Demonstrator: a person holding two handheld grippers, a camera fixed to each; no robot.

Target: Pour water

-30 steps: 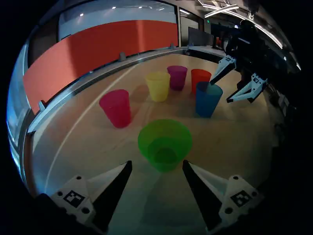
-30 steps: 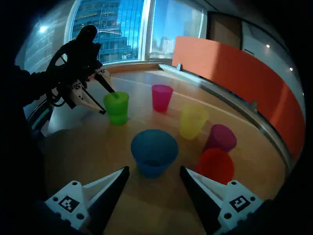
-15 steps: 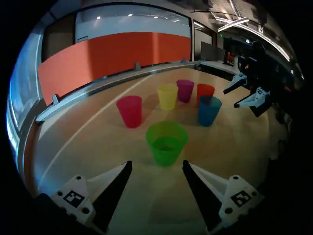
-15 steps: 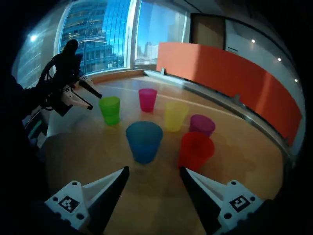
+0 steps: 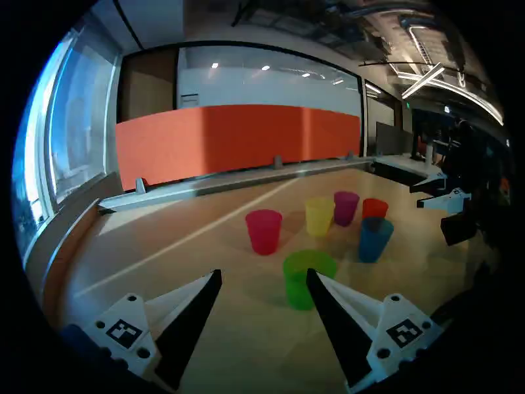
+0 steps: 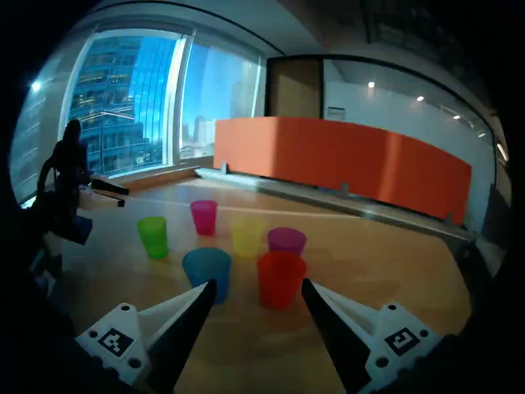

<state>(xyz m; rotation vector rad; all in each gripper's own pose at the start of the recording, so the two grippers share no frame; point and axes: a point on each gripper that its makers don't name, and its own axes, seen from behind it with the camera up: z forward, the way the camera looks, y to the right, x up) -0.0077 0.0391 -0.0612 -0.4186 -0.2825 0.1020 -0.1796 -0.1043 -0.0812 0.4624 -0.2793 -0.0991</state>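
**Left gripper view.** The left gripper [image 5: 262, 271] holds nothing, and its jaws are spread wide. The green cup [image 5: 300, 282] stands on the worktop [image 5: 190, 262] just beyond the jaws. It is off centre, with its rim at the tip of the right-hand jaw rather than in the gap. The pink cup [image 5: 264, 231] is farther ahead, and the yellow cup [image 5: 319, 216], purple cup [image 5: 346, 207], red cup [image 5: 375, 209] and blue cup [image 5: 375, 239] cluster beyond the right-hand jaw. If the gripper advances or closes from this line, that jaw will probably strike the green cup's wall and shove or tip it. A light plastic cup likely slides easily. Which cup holds water cannot be told, so a knock could mean a spill.

**Right gripper view.** The right gripper [image 6: 258, 282] is also empty, its jaws apart. The red cup [image 6: 281, 279] sits just ahead of the gap, and the blue cup [image 6: 207, 272] is just beyond the left-hand jaw's tip. These two stand close together, so a reach for either risks the outer jaw clipping the other. Too hard a squeeze would likely buckle the thin wall and slop the contents.
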